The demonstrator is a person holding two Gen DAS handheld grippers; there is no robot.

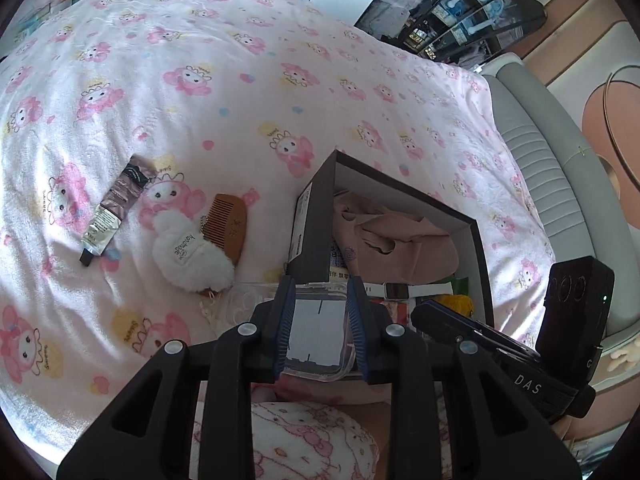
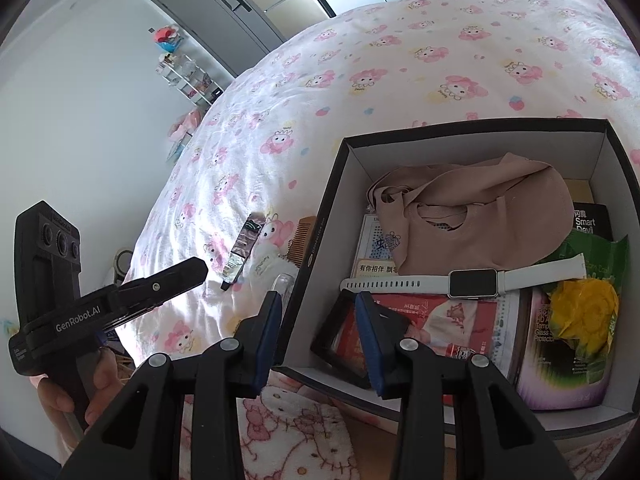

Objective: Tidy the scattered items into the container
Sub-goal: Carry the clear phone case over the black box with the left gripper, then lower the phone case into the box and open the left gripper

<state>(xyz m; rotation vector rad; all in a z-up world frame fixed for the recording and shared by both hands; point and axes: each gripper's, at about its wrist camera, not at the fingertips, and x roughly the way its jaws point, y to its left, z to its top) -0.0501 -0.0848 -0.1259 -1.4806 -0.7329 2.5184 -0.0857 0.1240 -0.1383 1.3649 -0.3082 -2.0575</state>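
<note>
My left gripper (image 1: 320, 324) is shut on a clear plastic case (image 1: 316, 328), held just left of the dark box (image 1: 316, 208). A cream tube (image 1: 116, 208), a wooden comb (image 1: 231, 226) and a white fluffy pouch (image 1: 192, 256) lie on the bedspread to the left. My right gripper (image 2: 316, 340) is open and empty, straddling the near left wall of the box (image 2: 320, 240). The box holds a beige garment (image 2: 472, 216), a white smartwatch (image 2: 472, 282), a black frame (image 2: 344, 344) and packets.
The bed is covered by a pink cartoon-print blanket (image 1: 240, 80). A grey headboard (image 1: 532, 152) runs along the right. A white shelf rack (image 2: 188, 76) stands by the wall. A patterned sleeve (image 2: 288, 432) lies below the grippers.
</note>
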